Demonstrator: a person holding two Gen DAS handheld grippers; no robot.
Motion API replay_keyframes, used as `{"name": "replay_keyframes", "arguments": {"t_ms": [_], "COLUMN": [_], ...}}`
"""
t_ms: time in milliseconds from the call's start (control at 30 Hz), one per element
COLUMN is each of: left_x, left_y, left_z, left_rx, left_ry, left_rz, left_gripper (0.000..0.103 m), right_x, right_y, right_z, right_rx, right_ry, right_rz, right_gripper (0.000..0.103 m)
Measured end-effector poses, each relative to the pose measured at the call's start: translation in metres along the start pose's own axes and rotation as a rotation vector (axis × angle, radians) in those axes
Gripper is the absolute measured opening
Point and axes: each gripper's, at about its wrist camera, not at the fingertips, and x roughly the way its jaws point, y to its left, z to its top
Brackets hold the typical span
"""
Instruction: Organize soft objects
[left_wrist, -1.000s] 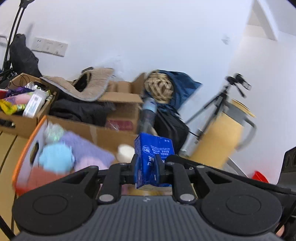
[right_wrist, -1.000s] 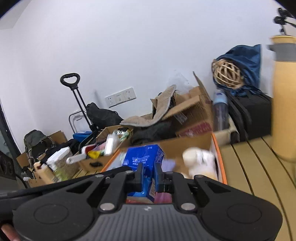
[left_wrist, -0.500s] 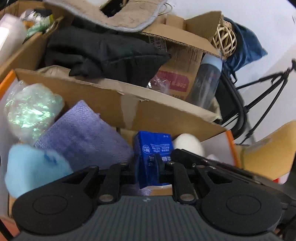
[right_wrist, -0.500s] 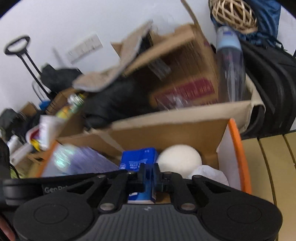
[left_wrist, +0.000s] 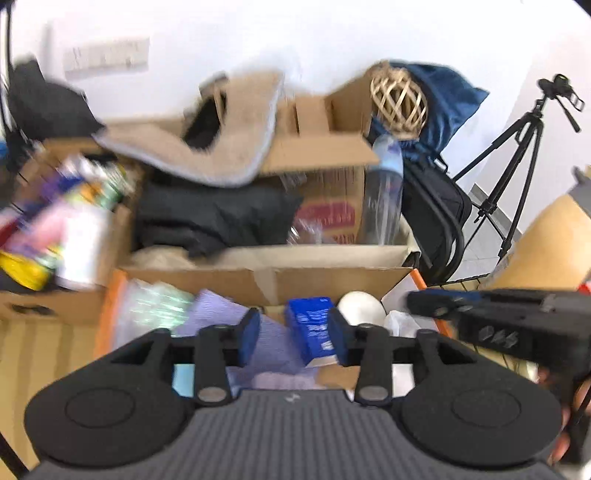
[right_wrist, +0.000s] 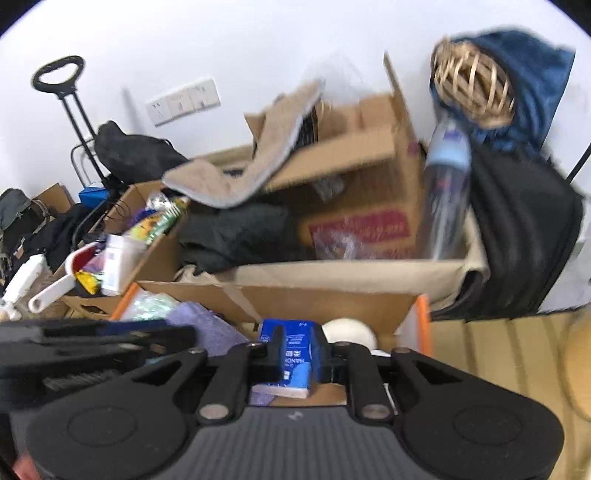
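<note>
Cluttered boxes behind; both tongs opening, left tongs (left_wrist: 293, 334) spread, right tongs (right_wrist: 298, 352) pinching "HAND…" blue pack (right_wrist: 295, 349).

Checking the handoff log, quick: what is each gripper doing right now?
Left gripper: jaws opening, blue tissue pack between them, released.
Right gripper: jaws opening, pads still against the blue tissue pack.

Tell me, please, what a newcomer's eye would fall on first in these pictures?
First, the blue tissue pack in the orange-edged cardboard box, between the right tongs, whose jaws are opening. Beside it in the box lie a white ball and a purple cloth. Behind, at the upper right, a woven rattan ball rests against dark blue fabric.
</note>
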Motion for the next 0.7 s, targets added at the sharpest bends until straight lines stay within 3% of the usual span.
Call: {"name": "replay_keyframes", "arguments": {"t_ms": [133,267,467,500,567,700], "left_x": [-0.061,-0.094,-0.138,-0.146,-0.164,-0.192], "left_y": [0.005,0.004,-0.007,-0.008,-0.012,-0.018], "left_z": [-0.013,-0.026,-0.048,-0.057,-0.086,-0.161], "left_rx": [0.069,0.084,0.097,0.102,0.143,0.202], "left_ry": [-0.054,-0.08,-0.156,-0.185,-0.296,-0.486], "left_rz": [0.093,0.165,0.171,0.186,0.226,0.321], "left_gripper": [0.065,0.076,0.087,0.089,0.101,0.103], "right_x": [-0.062,-0.102,-0.141,-0.149,-0.165,-0.186], "right_y": [0.001,0.005,0.029,0.032,0.037,0.044], "right_z": [-0.004,-0.017,-0.042,-0.048,-0.068,-0.116], "right_rx": [-0.052,-0.084,-0.133,-0.134,-0.133,-0.206], "right_ry": [-0.038,-0.051,-0.091,-0.124,-0.218,-0.373], "right_rz": [-0.051,-0.105,-0.115,-0.116,-0.128,-0.201], "right_gripper": [0.029,0.042,0.056,0.059,0.087,0.092]}}
